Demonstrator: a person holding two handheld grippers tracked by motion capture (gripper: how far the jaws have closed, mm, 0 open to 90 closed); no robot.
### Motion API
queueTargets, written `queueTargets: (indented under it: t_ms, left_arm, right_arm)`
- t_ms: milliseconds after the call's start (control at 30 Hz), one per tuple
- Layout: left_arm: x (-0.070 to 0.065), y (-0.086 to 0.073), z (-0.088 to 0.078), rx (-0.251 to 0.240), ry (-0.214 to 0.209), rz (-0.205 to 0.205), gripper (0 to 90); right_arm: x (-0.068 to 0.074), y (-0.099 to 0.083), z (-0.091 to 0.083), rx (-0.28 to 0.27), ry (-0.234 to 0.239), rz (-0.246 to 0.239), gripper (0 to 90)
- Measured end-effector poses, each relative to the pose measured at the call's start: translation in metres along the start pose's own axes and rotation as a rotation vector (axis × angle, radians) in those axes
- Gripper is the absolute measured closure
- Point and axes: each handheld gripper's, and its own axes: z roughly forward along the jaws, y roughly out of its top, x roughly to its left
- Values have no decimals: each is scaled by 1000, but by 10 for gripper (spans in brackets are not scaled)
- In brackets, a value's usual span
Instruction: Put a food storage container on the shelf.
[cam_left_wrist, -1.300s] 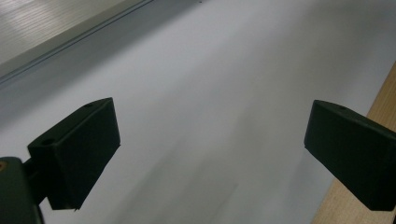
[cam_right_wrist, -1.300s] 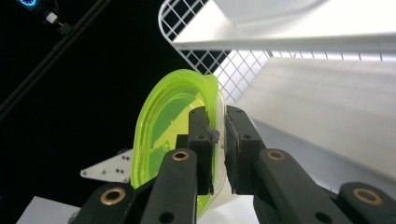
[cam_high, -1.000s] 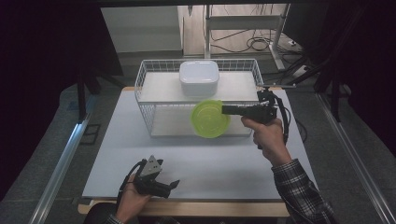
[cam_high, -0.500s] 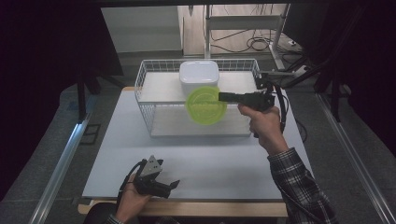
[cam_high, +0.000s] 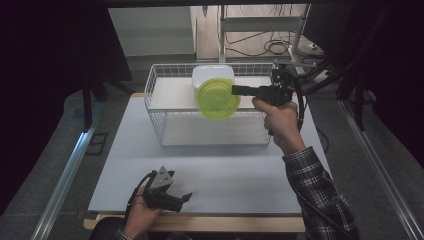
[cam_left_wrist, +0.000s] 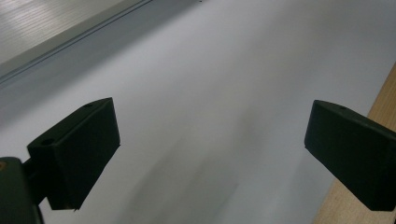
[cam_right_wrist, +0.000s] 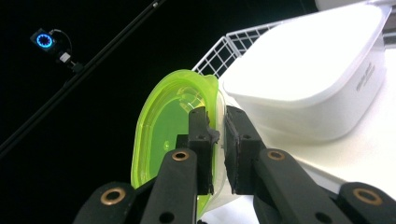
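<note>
The right hand-held gripper (cam_high: 239, 90) pinches the rim of the green lid (cam_high: 217, 98), its jaws closed tight on it. A second ago the lid hung low, in front of the basket (cam_high: 165, 125). Now it is higher and over the basket, right by the white box (cam_high: 210, 74). I think the lid goes on that box next. The left hand-held gripper (cam_high: 186, 197) rests wide open and empty on the surface (cam_high: 230, 175).

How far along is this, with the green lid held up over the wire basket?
Done: a white plastic box sits inside the white wire basket. In hand: the right gripper clamps the round lime-green plastic lid above it. Left: probably setting it down. The left gripper rests open.
</note>
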Motion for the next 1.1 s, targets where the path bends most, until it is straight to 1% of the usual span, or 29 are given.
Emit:
queueTargets:
  t_ms: [200,267,467,633,800,1100]
  left_arm:
    - [0,0,0,-4,0,-3,30]
    - [0,0,0,-3,0,-3,29]
    - [0,0,0,-4,-4,-4,29]
    - [0,0,-1,-2,-4,-1,29]
    - [0,0,-1,-3,-6,-1,29]
    - [0,0,0,-3,-11,0,29]
  right_arm:
    - [3,12,2,-17,-20,1,823]
    - [4,17,4,-29,-26,2,823]
    - [8,29,10,-45,-47,2,823]
    - [10,40,15,-63,-73,7,823]
    - [9,50,20,-85,-106,18,822]
    - [2,62,30,-114,-154,45,822]
